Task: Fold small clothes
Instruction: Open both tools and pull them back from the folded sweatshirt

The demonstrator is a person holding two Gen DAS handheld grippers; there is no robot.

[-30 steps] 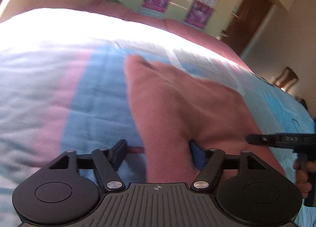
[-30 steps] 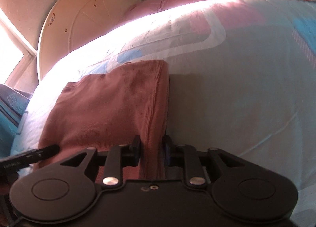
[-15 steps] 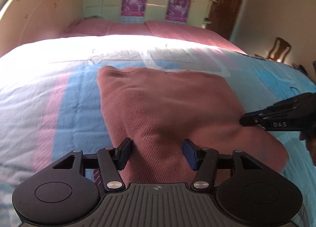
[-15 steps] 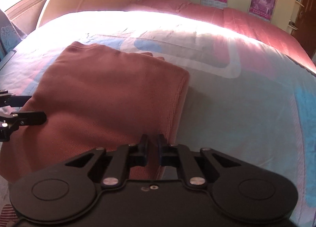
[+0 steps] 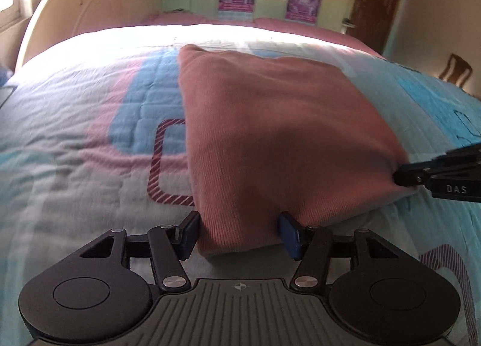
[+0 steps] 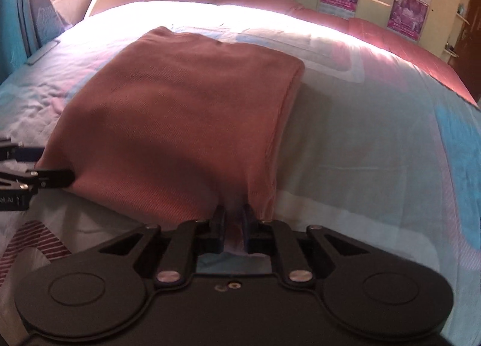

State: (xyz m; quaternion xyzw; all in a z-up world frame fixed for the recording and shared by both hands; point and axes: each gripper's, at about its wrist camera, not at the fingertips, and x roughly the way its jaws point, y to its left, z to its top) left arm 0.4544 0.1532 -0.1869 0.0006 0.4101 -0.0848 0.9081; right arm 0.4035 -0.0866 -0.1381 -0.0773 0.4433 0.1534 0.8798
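Right gripper (image 6: pixel 233 219) jaws pinching pink garment (image 5: pixel 276 135) corner; left gripper (image 5: pixel 239 233) jaws apparently clamping bunched edge.

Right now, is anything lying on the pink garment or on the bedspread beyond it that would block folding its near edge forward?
Nothing visible. The pink garment is bare on top, the bedspread beyond it is clear, and both grippers' fingers are at its near corners.

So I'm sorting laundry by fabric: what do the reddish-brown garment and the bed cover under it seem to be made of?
The reddish-brown garment looks like a soft knit, probably cotton or a blend: fine ribbed lines run along it, the finish is matte, and it folds thick. The bed cover looks like a quilted printed cotton or polyester: stitched lines, puckered surface, flat pastel print. Neither fibre can be confirmed by sight.
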